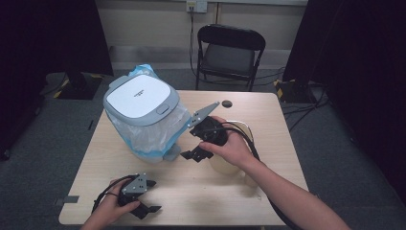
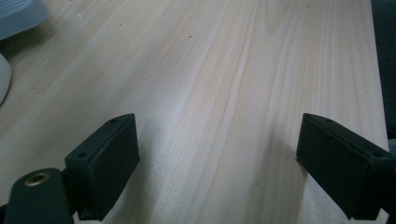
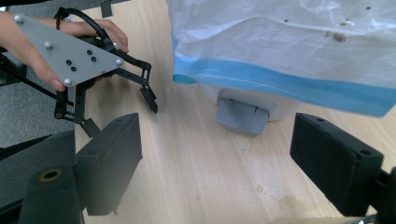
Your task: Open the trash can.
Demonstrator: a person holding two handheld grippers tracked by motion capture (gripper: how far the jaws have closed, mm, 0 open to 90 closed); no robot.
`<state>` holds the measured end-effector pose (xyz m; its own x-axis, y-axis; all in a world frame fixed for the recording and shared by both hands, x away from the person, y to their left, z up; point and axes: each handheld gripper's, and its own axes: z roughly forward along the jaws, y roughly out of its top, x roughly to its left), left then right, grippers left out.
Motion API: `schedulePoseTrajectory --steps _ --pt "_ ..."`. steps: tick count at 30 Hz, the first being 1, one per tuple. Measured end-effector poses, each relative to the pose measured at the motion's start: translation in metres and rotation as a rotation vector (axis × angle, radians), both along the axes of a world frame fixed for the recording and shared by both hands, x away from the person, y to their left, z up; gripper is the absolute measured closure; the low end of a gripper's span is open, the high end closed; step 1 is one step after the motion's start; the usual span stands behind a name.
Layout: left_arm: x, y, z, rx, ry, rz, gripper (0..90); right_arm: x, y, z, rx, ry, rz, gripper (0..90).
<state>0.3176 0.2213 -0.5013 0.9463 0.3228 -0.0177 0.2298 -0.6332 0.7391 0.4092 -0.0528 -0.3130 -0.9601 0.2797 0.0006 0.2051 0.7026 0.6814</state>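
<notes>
Your left gripper (image 1: 149, 195) rests on the pale wooden table (image 1: 201, 196) near its front edge, jaws spread wide with only bare wood between them. Beyond it, your right gripper (image 1: 190, 154) hangs above the tabletop just beside the pedal bin (image 1: 142, 115), its jaws wide apart and empty, aimed at the grey foot pedal (image 3: 243, 116) at the bin's base. The bin stands left of centre on the table, white lid shut, a blue-edged liner bag (image 3: 289, 51) draped down its sides. Behind the table, a black folding chair (image 1: 229, 53) faces you from grey carpet, against a pale wall.
</notes>
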Motion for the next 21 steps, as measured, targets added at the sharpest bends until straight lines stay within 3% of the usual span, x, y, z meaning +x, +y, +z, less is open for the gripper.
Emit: schedulePoseTrajectory --steps 21 --pt "0.000 0.000 0.000 0.001 0.002 -0.002 12.4 0.017 0.002 0.021 0.010 -0.016 -0.014 16.7"
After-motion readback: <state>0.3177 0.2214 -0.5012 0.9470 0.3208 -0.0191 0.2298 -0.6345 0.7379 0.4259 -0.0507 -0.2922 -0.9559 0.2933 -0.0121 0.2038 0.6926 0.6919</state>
